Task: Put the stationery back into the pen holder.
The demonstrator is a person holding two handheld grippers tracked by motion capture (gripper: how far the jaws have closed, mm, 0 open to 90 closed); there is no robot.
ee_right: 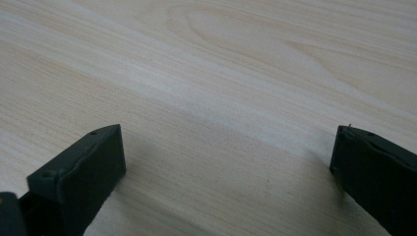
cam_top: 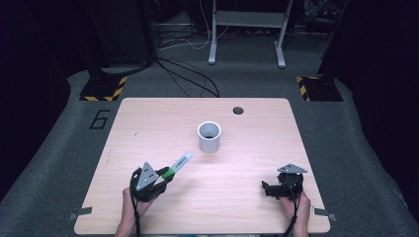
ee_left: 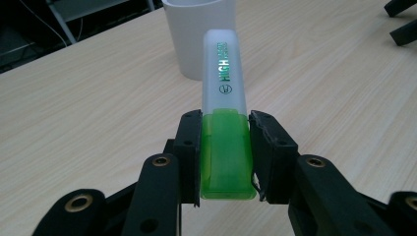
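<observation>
A green highlighter with a frosted cap is clamped at its green end between the pads of my left gripper; its cap end points toward a white cup. From above, the highlighter sticks out up and right from my left gripper, off the table, and the white cup stands upright near the table's middle. My right gripper rests low at the front right, its jaws wide apart over bare wood.
The light wooden table has a round cable hole near its far edge. Beyond it lie grey carpet, black cables and a white desk frame. In the left gripper view, black jaw tips of the other gripper show at upper right.
</observation>
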